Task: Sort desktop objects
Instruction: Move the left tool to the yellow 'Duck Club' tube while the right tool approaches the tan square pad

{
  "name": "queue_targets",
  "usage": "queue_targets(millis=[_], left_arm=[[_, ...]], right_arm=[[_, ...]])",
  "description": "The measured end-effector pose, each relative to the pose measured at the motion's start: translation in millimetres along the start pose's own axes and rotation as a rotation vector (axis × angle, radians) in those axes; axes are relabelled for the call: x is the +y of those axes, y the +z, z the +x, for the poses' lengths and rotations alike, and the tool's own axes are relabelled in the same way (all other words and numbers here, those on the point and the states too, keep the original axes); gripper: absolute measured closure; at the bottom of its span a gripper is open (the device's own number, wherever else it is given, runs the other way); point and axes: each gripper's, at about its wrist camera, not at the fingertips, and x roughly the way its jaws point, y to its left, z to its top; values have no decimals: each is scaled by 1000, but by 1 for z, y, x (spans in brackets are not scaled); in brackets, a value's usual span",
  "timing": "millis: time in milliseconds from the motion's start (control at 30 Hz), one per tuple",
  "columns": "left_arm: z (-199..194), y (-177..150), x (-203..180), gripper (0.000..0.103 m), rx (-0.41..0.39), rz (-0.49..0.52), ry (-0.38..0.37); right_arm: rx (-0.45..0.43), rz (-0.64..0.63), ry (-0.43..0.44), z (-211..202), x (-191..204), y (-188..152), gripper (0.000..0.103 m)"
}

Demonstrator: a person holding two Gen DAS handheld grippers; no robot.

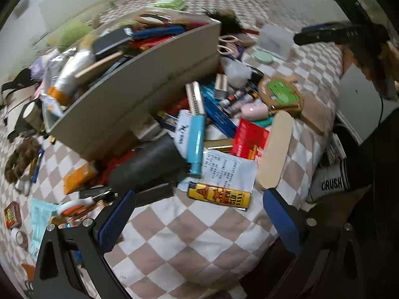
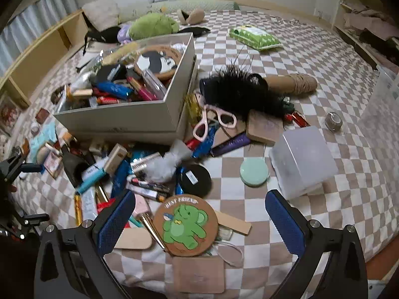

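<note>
Both your claws gape empty: left gripper (image 1: pixel 198 218) over the yellow pack (image 1: pixel 219 196), probably lining up; right gripper (image 2: pixel 199 220) above the bear coaster (image 2: pixel 185 225).

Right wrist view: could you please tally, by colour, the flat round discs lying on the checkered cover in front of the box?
Mint green compact: 1
Black disc: 1
Brown board with green bear: 1
Total: 3
</note>
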Motion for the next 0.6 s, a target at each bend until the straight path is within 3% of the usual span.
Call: queue_targets(millis=[267,600], left_arm=[[26,-3,-16,0,40,73,-73],[50,0,-23,2,86,111,-74]], right_arm=[[57,-7,22,9,-4,-9,0],[189,-49,9,26,-10,-33,0]])
